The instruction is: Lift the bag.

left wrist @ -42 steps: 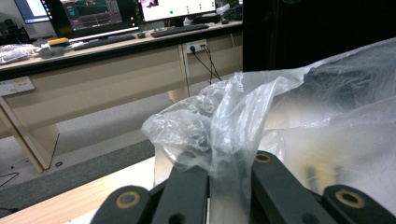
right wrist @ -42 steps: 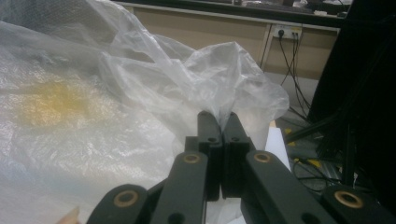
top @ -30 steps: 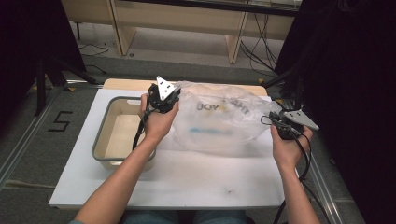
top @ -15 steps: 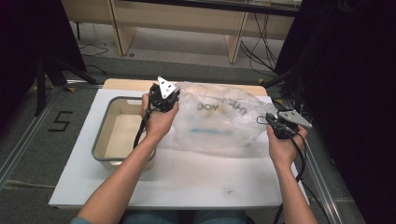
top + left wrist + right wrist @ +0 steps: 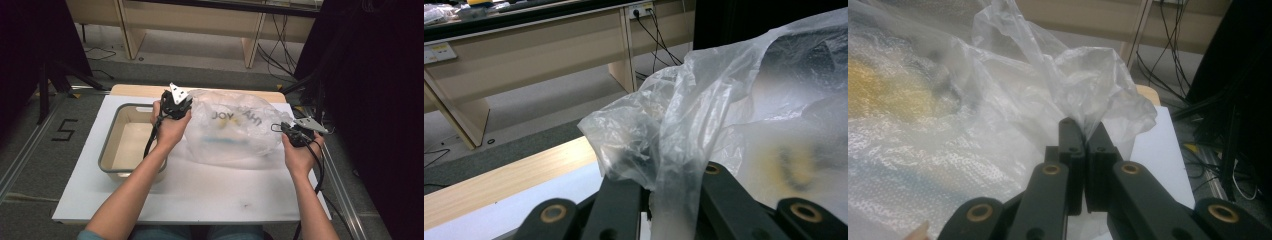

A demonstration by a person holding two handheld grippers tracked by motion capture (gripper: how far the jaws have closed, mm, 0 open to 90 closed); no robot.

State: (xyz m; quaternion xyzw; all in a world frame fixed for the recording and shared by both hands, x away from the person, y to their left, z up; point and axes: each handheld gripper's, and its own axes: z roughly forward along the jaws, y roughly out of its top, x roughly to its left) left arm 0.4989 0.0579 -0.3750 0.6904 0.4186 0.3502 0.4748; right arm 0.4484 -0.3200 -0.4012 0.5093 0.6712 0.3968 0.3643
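The white tabletop [image 5: 200, 195] lies under everything, with a strip of pale wood along its far edge. On it, right of the middle, sits a big clear plastic bag [image 5: 235, 132], puffed up and crinkled, with dark letters printed on its upper face and something yellowish and bluish showing dimly through the film; what that is cannot be told. Bubble wrap shows through the bag's wall in the right gripper view. Just left of the bag stands a shallow tray [image 5: 111, 150] with a grey rim and a pale inside, its right side passing under the person's left forearm.

The left gripper [image 5: 176, 106] is at the bag's upper left corner. In the left gripper view a bunched fold of film runs down between the two black jaws, which have just been easing apart a little while the film sits between them and looks pinched at their base.

The right gripper [image 5: 281, 128] is at the bag's right edge, near the right side of the tabletop. In the right gripper view its jaws stand pressed together, with a gathered tuft of the bag's film clamped between their tips.
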